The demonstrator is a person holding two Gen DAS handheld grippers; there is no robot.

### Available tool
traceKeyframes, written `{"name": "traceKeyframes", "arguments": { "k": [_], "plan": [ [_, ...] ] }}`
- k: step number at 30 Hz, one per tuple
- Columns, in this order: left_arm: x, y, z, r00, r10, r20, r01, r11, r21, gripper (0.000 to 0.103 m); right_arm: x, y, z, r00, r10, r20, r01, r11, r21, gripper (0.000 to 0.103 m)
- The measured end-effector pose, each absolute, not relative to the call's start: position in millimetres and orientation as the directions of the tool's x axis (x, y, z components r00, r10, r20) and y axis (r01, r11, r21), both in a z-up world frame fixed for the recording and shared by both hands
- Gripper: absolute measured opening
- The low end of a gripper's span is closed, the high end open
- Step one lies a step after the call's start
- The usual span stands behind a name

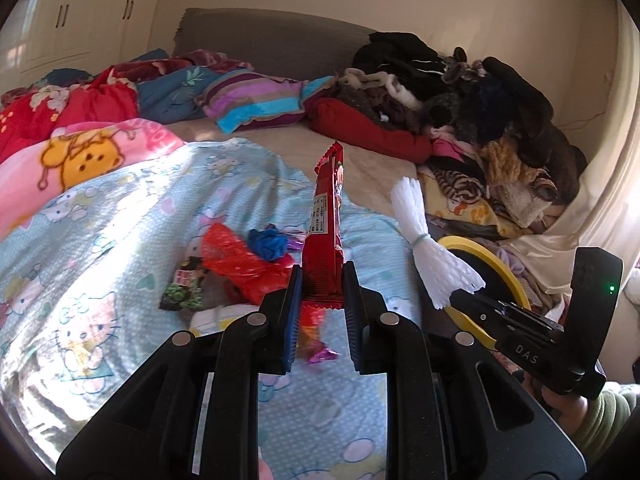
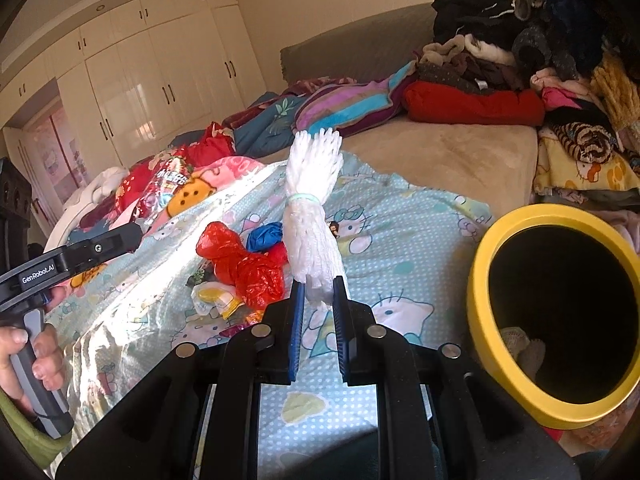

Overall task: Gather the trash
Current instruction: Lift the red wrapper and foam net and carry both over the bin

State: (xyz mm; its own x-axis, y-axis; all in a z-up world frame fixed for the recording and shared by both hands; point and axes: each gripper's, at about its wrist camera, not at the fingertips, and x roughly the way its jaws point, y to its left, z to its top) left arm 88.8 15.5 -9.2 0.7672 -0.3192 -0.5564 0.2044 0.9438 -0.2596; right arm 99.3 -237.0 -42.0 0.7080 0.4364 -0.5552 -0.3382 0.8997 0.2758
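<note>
The left gripper (image 1: 322,280) pinches a red snack wrapper (image 1: 326,216) that sticks up above the bed. The right gripper (image 2: 318,292) squeezes a white foam net bundle (image 2: 312,220) – a yellow-rimmed trash bin (image 2: 480,292) sits just beside it. More trash lies on the Hello Kitty sheet (image 2: 400,240) – a red plastic bag (image 2: 244,264) and a blue bag (image 2: 266,236).

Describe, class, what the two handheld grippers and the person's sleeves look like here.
Both grippers, left gripper and right gripper, are black, with blue ribbed pads on their fingers and round silver pins at the joints. The left one reads "GenRobot.AI" and has a grey and black handle; the right one reads "DAS" and shows a green light. The sleeves are olive green.
</note>
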Motion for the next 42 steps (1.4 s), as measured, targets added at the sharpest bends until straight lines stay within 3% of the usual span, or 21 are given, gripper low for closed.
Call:
{"name": "traceKeyframes", "arguments": {
  "k": [42],
  "plan": [
    [83,-107,0,0.695,-0.463,-0.55,0.408,0.884,-0.228,0.014,92,-352,-25,0.821,0.258,-0.508,-0.116,0.949,0.294,0.014]
  ]
}}
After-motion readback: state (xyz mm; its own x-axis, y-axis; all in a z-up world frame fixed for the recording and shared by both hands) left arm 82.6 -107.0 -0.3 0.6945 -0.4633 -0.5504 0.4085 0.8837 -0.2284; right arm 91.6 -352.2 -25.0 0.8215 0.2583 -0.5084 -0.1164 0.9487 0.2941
